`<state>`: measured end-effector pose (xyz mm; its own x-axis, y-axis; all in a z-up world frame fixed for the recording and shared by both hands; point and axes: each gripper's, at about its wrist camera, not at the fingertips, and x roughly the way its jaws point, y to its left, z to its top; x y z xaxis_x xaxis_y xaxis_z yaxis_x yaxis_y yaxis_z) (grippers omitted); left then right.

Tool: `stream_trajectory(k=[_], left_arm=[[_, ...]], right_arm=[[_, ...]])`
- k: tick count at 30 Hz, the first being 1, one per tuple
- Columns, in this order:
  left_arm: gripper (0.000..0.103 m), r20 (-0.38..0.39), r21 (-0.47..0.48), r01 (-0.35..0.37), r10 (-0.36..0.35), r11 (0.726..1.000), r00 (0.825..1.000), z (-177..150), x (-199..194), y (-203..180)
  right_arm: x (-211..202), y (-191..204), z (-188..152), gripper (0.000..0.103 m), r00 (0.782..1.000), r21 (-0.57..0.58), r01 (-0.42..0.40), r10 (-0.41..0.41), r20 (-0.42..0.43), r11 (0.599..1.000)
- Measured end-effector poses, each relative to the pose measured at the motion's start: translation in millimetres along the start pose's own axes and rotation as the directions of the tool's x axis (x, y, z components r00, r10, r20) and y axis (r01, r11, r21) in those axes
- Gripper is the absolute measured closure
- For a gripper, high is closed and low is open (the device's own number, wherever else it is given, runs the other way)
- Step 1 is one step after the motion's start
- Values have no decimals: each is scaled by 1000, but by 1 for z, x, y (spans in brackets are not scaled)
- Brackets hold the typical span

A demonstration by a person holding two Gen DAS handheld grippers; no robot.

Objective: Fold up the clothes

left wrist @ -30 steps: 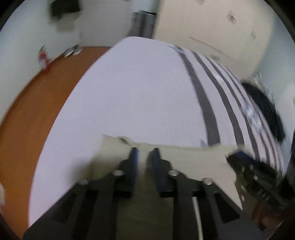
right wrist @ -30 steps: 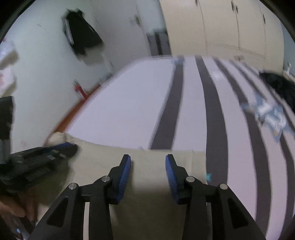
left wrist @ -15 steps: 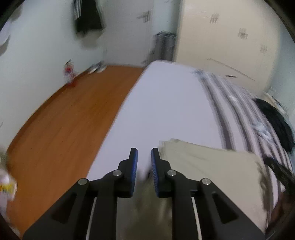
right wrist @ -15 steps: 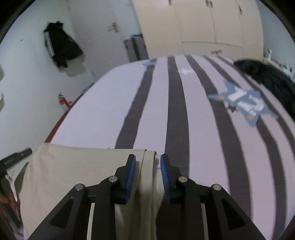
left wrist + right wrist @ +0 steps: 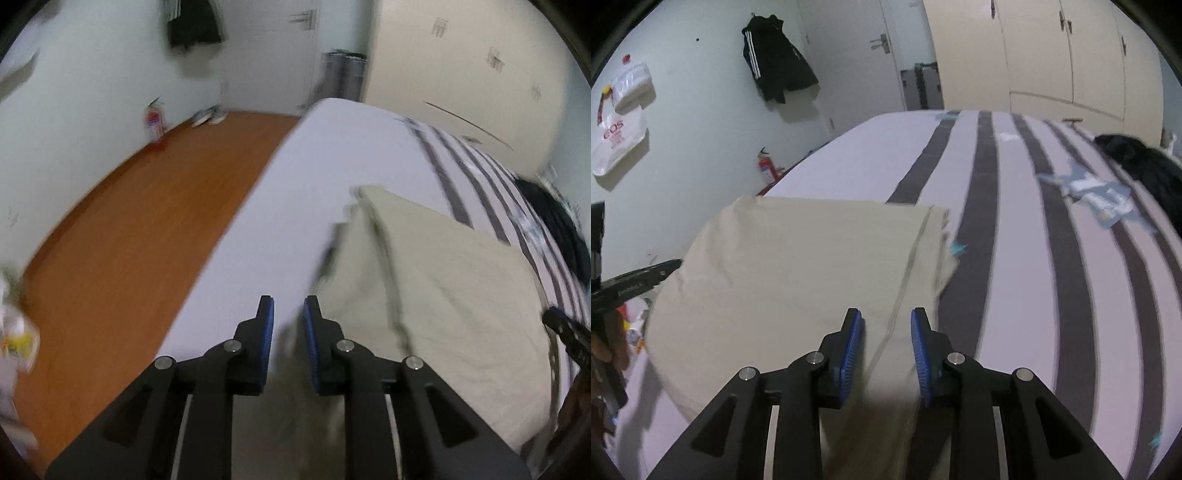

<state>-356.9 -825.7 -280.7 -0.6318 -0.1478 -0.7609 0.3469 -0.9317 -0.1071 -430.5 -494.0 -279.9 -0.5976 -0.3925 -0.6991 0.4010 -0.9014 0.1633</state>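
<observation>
A beige garment lies folded on the striped bed, and its near edge rises up to both grippers. My left gripper is shut on the garment's near left corner, with blurred beige cloth running between its blue pads. My right gripper is shut on the near right part of the garment, where a stitched seam passes between its fingers. The far edge of the cloth rests on the sheet. Each gripper shows at the side of the other's view: the right gripper and the left gripper.
The bed has a pale sheet with dark stripes. A black garment and a blue-and-white item lie at its far right. Wooden floor runs along the left side, with a fire extinguisher. A black jacket hangs on the wall; wardrobes stand behind.
My right gripper went from wide open to shut on the garment. Both grippers drew back toward the near edge and apart, and the cloth's near edge lifted with them.
</observation>
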Motion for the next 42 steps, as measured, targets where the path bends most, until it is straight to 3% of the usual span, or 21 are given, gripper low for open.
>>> stream_trajectory(k=[6, 11, 13, 16, 17, 20, 22, 28, 37, 42], left_arm=[[86, 35, 80, 55, -58, 995, 998, 1, -36, -26], [65, 79, 48, 98, -102, 994, 992, 11, -87, -52], [58, 91, 45, 101, -105, 994, 990, 6, -104, -62], [33, 104, 52, 82, -87, 995, 991, -8, -130, -81], [28, 121, 55, 70, -76, 996, 990, -16, -146, -90], [13, 107, 76, 61, -69, 995, 992, -45, -177, -114], [12, 95, 88, 59, -67, 994, 993, -66, -195, -130], [2, 94, 46, -26, 22, 999, 995, -119, -264, -187], [1, 145, -118, -181, 198, 976, 969, -211, -397, -280], [1, 177, -200, -197, 233, 960, 956, -259, -455, -313]], right_arm=[[-14, -35, 17, 74, 998, 102, 68, -69, 9, 992], [-43, -30, 27, 70, 999, 85, 29, -31, 22, 996], [-64, -29, 22, 58, 999, 68, 27, -29, 27, 997], [-94, -27, 15, 51, 999, 42, 24, -26, 33, 999], [-104, -26, 13, 39, 999, 33, 23, -25, 35, 999], [-144, -28, -3, 25, 998, 5, 33, -33, 54, 999], [-168, -31, -16, 14, 998, -15, 32, -32, 54, 999], [-228, -53, -52, 11, 997, -75, 71, -68, 37, 995], [-358, -109, -92, 7, 991, -130, -109, 118, 63, 985], [-425, -127, -116, 1, 979, -234, -167, 188, 72, 958]])
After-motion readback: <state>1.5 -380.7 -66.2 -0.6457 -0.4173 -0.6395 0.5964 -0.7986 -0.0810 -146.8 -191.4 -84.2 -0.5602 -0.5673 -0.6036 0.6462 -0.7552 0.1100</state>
